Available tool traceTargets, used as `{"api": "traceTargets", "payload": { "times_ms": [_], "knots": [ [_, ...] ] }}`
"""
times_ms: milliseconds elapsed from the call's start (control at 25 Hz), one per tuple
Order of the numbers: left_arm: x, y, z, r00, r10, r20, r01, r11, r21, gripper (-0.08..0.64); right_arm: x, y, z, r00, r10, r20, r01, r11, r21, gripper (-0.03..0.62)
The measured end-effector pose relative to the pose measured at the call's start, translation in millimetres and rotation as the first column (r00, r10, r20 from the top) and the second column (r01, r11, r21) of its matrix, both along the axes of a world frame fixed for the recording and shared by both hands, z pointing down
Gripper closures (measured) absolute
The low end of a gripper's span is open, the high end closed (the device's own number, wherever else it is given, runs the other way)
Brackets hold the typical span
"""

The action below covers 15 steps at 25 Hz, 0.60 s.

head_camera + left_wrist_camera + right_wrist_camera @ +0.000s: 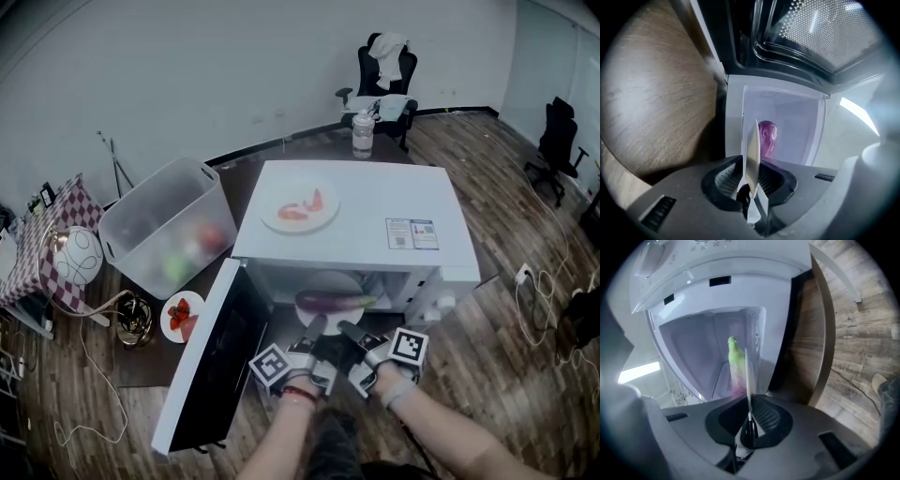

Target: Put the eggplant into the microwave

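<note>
Inside the microwave [375, 202] we see the eggplant [333, 301] lying on its side on a round white plate [330, 280], purple body toward the door side of the microwave, green stem toward the control-panel side. Microwave door [211, 361] is swung fully open.

Just in front of the microwave opening we have both tools side by side, tips aimed into the cavity and close to each other. Neither touches the eggplant. Left tool [315, 326]: clenched, jaws pressed together, nothing between them. Its own view shows the left tool [753, 138] lined up with the purple end of the eggplant [768, 136] deeper in the cavity. Right tool [349, 330]: also clenched, empty. Its view shows the right tool [747, 369] with the eggplant's green stem end [735, 359] just beyond the tips, inside the microwave.

On top of the microwave we note a white dish [298, 204] with red pieces on it. Beside the microwave on the door side sit a clear plastic bin [164, 230] with coloured items inside and a small plate of strawberries [181, 314]. Behind the microwave stands a clear bottle [363, 134]. The microwave sits on a dark tabletop [145, 361], wood floor [487, 366] around it.
</note>
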<state>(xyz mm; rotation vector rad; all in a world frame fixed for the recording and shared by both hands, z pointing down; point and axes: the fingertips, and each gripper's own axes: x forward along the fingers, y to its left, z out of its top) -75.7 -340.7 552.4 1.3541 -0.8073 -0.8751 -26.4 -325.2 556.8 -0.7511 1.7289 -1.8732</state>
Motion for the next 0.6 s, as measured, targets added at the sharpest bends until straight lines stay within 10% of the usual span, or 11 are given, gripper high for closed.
{"api": "traceTargets", "payload": {
  "times_ms": [600],
  "knots": [
    [-5.1, 17.4, -0.6, 0.999, 0.033, 0.004, -0.033, 0.999, 0.024, 0.432, -5.5, -12.4, -0.4, 1.0, 0.012, -0.012, -0.012, 1.0, -0.008, 0.569]
  ]
}}
